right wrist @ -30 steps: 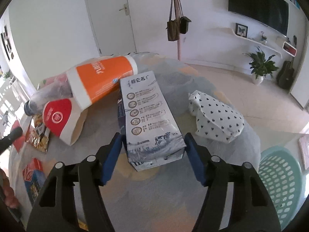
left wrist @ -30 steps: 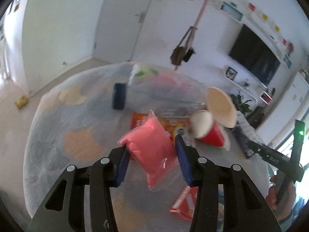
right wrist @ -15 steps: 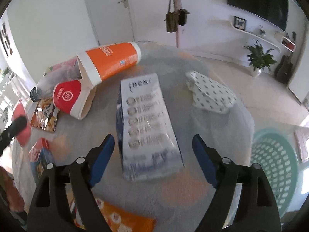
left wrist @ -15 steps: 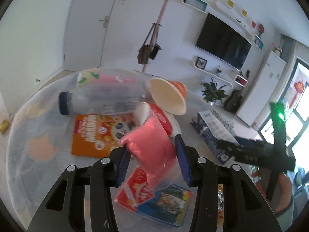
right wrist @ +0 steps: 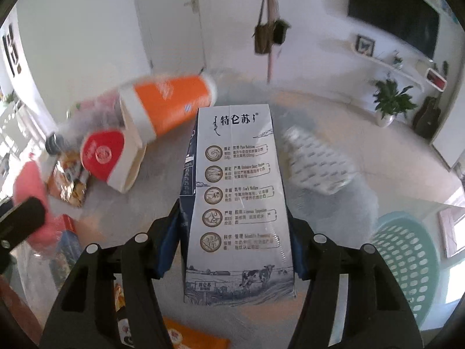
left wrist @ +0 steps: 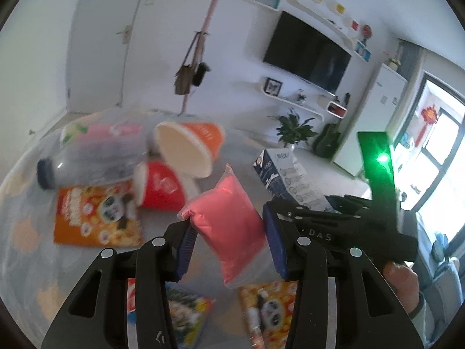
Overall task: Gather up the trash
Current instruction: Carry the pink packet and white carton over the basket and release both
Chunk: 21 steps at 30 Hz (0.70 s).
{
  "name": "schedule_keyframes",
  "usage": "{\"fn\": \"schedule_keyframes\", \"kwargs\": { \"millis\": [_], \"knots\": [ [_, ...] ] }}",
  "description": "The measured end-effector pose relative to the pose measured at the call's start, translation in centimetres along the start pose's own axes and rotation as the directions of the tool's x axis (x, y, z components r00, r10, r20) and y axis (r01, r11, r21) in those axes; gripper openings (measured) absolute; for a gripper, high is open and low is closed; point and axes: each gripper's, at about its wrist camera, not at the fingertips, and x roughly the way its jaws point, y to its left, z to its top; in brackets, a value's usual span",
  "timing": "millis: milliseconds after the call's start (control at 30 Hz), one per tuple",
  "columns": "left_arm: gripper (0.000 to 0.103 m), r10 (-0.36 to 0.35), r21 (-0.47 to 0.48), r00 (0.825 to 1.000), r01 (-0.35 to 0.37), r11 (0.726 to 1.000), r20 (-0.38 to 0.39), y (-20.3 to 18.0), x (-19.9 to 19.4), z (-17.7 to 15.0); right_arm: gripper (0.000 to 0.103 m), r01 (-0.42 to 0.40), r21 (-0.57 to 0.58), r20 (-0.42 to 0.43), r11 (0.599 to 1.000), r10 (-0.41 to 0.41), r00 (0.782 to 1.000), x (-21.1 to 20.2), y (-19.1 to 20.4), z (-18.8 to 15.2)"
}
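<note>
Nearest, the right gripper (right wrist: 234,241) clamps the blue-and-white milk carton (right wrist: 237,203) low on both sides; keep it level while swinging toward the teal plastic basket (right wrist: 407,264). The left gripper (left wrist: 229,247) pinches a soft pink plastic pouch (left wrist: 225,218) above the table; squeeze gently. Farther off lie 2 paper cups.

I see home living room: wall-mounted TV (left wrist: 308,53) upper right, coat stand with bags (left wrist: 190,72) upper centre, potted plant (left wrist: 293,129), white door (right wrist: 171,17) upper left.
</note>
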Motion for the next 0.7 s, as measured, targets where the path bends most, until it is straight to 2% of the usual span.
{"fn": "schedule_keyframes", "kwargs": {
  "millis": [200,333,467,633,700],
  "knots": [
    [0.043,-0.068,0.094,0.998,0.066,0.993,0.016,-4.9,0.7,1.6,0.058,0.057,0.086,0.108,0.995,-0.066,0.992,-5.8,-4.5,0.0],
    [0.043,-0.186,0.110,0.982,0.188,0.976,-0.027,-8.3,2.8,2.0,0.058,0.108,0.183,0.138,0.977,-0.135,0.981,-8.6,-9.4,-1.2],
    [0.043,-0.247,0.153,0.964,0.260,0.953,-0.099,-12.7,6.0,1.5,0.058,0.151,0.273,0.122,0.950,-0.190,0.974,-9.9,-13.9,-3.0],
    [0.043,-0.277,0.178,0.941,0.312,0.933,-0.196,-17.0,10.5,0.6,0.058,0.185,0.388,0.067,0.903,-0.227,0.972,-10.0,-19.2,-6.6],
    [0.043,-0.278,0.179,0.934,0.320,0.930,-0.223,-17.6,11.9,0.2,0.058,0.192,0.418,0.040,0.888,-0.229,0.973,-9.5,-20.5,-7.7]
  ]
}}
